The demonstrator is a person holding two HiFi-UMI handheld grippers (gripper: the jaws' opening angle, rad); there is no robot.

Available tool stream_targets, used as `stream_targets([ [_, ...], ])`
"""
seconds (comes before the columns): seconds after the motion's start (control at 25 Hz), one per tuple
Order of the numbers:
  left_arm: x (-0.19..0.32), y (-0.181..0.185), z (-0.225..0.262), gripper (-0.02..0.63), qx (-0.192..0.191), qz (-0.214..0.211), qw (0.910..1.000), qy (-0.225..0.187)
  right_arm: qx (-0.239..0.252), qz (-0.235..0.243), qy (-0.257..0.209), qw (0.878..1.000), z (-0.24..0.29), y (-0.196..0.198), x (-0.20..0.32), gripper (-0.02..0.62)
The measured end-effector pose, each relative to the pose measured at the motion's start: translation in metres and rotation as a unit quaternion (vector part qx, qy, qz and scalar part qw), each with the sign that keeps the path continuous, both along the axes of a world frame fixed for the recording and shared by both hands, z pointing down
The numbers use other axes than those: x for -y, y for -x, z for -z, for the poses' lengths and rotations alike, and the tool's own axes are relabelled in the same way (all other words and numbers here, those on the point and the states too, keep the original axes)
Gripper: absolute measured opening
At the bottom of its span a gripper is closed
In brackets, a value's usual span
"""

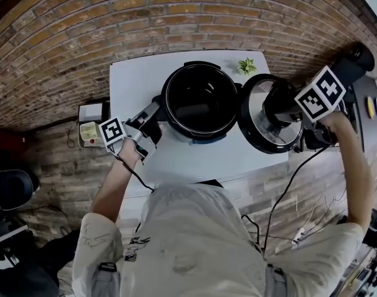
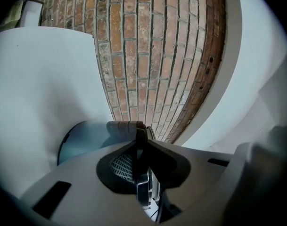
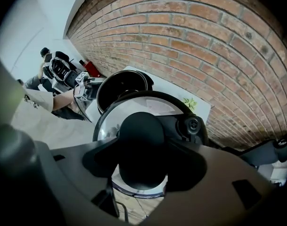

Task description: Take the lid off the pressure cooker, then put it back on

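The lid is held up by its black knob in the right tool — jaws spread wide around the knob — just beside the open pressure cooker, over the right edge of the white surface. The cooker's side handle is clamped in the left tool — jaws narrow.

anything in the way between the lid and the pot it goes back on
Nothing visible. The right gripper holds the lid by its knob just right of the open pot; the small green ornament sits behind the gap, off the path.
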State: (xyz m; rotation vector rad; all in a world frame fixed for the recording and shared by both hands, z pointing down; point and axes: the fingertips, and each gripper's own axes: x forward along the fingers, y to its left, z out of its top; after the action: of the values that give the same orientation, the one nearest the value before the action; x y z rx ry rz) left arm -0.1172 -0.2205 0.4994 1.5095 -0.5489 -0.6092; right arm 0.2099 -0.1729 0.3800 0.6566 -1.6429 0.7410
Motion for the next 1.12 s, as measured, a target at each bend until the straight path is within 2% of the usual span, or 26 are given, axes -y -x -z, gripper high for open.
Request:
stream_targets([
  [0.24, 0.000, 0.001, -0.001, 0.066, 0.001, 0.009, 1.0000, 0.003, 0.001, -0.019, 0.009, 1.000, -0.008, -0.025, -0.013, 0.293],
  [0.6, 0.000, 0.003, -0.002, 0.066, 0.002, 0.014, 0.9999, 0.005, 0.003, -0.029, 0.020, 0.999, -0.021, -0.040, -0.026, 0.293],
  [1.12, 0.000, 0.003, -0.003, 0.065, 0.004, 0.019, 0.9998, 0.007, 0.005, -0.054, 0.039, 0.998, -0.101, -0.047, -0.051, 0.293],
])
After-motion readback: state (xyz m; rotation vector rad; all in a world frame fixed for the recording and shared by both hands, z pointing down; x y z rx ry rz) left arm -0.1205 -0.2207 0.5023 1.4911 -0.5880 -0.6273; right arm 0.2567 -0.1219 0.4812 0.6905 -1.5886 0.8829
